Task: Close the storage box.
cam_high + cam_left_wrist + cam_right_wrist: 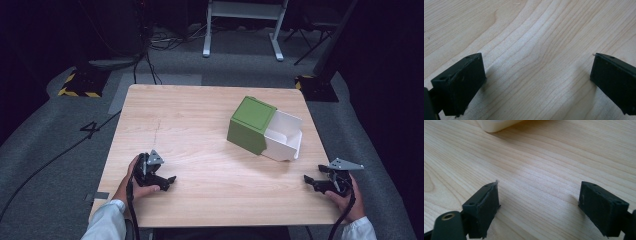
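Observation:
A green box [250, 124] with a white drawer [286, 136] pulled out to its right sits on the right half of the wooden table [200, 150]. The drawer looks empty. My left gripper [169, 182] rests low over the table near its front left, held in a hand, jaws wide apart with bare wood between them [537, 75]. My right gripper [309, 182] sits near the front right edge, open too, nothing between its jaws [539, 202]. A rounded white corner of the drawer [496, 125] shows at the top of the right gripper view.
Grey carpet surrounds the table, with cables [50, 160] across it at left and a white desk frame [245, 25] behind. Yellow-black striped stand bases [80, 87] sit at the far corners. A black cable [131, 210] trails from each gripper.

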The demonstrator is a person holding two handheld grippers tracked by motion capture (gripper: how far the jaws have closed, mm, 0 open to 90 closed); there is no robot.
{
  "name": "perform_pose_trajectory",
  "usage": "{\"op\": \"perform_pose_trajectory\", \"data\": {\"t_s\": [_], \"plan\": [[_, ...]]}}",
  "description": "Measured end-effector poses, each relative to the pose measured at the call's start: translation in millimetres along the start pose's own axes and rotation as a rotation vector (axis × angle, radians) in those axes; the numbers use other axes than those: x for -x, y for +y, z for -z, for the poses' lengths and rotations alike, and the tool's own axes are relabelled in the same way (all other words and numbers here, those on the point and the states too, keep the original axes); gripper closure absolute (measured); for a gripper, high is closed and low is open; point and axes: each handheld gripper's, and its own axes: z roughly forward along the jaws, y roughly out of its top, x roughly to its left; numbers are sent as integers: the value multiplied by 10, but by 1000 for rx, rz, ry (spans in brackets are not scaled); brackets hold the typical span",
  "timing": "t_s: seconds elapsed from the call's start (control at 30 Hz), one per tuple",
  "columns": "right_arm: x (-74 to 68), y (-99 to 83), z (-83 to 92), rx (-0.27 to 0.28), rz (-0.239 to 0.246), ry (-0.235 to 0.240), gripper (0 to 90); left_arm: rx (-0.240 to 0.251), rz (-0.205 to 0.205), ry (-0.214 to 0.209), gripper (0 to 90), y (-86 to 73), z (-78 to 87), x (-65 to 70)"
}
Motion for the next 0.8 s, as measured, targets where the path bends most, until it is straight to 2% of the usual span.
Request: {"op": "perform_pose_trajectory", "data": {"t_s": [0.1, 0.27, 0.37, 0.47, 0.6, 0.8], "plan": [[2, 5, -4, -1, 0, -1, 166, 0, 0, 0, 0, 0, 0, 0], [-2, 32, -2, 3, 15, -37, 196, 0, 0, 0, 1, 0, 0, 0], [3, 47, 8, 8, 12, -44, 201, 0, -1, 0, 1, 0, 0, 0], [12, 116, 42, 32, -3, -48, 210, 3, 3, 0, 3, -3, 0, 5], [23, 269, 100, 57, 19, -67, 220, 2, -2, 2, 4, -4, 4, 3], [91, 472, 189, 94, 23, -87, 252, 2, -1, 4, 4, -5, 5, 4]]}}
